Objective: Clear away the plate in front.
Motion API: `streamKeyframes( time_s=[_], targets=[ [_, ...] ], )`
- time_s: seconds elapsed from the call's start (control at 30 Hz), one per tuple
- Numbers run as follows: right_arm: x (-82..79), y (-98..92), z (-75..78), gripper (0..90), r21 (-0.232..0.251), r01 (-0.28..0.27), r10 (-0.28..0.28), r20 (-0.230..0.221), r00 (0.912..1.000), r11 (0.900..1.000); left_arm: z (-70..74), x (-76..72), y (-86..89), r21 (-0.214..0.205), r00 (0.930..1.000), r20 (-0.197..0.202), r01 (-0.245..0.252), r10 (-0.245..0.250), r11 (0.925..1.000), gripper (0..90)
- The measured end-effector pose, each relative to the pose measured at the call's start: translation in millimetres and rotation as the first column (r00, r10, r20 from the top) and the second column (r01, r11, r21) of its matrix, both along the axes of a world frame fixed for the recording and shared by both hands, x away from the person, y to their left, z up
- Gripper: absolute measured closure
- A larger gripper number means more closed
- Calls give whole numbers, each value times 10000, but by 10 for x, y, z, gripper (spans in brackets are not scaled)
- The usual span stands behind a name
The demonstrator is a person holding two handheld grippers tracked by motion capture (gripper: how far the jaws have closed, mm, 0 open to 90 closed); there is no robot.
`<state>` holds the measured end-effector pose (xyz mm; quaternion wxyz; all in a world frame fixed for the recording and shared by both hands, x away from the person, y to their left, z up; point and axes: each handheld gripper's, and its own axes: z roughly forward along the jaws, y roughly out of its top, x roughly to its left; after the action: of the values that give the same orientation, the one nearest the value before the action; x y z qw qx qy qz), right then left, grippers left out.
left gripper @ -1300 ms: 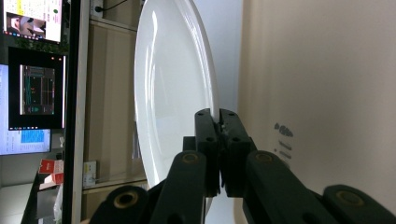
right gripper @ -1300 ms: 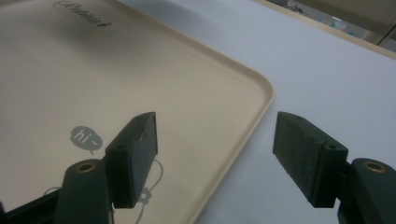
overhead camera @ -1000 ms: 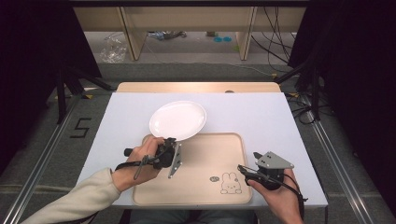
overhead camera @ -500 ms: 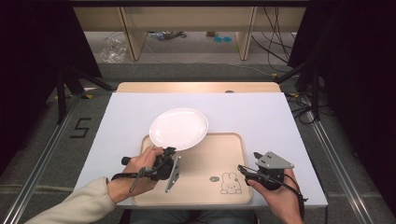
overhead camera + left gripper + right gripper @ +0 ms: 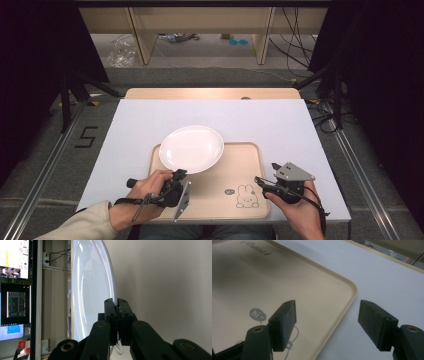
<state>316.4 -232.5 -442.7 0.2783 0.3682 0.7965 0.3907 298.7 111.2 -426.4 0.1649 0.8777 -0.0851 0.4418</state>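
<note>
- Plate [image 5: 191, 148], white, sits over the tray's [image 5: 245, 165] far left corner; I cannot tell if it is lifted clear of it.
- My left gripper [image 5: 117, 305] is clamped on the plate's near rim, jaws closed tight on the edge.
- My right gripper [image 5: 327, 325] hangs with jaws spread wide, straddling the tray's right edge near the rabbit print [image 5: 245, 196].
- White table top [image 5: 300, 130] carries the tray.

Left gripper [image 5: 176, 181]: black body, linked black jaw arms with brass-coloured pivot pins, grey three-cornered plate, thin cable trailing — cream sleeve [image 5: 82, 225] on that forearm. Right gripper [image 5: 266, 183]: black, same grey plate with small holes, rectangular dark jaw pads, black cable; forearm unsleeved.
</note>
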Motion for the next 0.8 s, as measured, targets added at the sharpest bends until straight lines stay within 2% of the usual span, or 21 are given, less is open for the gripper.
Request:
streamKeyframes(
  time_s=[0.33,0.57,0.8],
  targets=[
    [-1,1,-4,318,2,-19,19,-54,10000,10000,-48,-200,-16,82,9984,-167,545,-544,9985,877],
    [-2,-5,-3,319,-1,14,-14,-20,10000,10000,-69,-241,-35,109,9972,-238,710,-707,9974,876],
    [-2,-5,-3,320,-24,-16,16,-37,10000,10000,-133,-254,-63,231,9950,-496,882,-870,9958,874]
  ],
)
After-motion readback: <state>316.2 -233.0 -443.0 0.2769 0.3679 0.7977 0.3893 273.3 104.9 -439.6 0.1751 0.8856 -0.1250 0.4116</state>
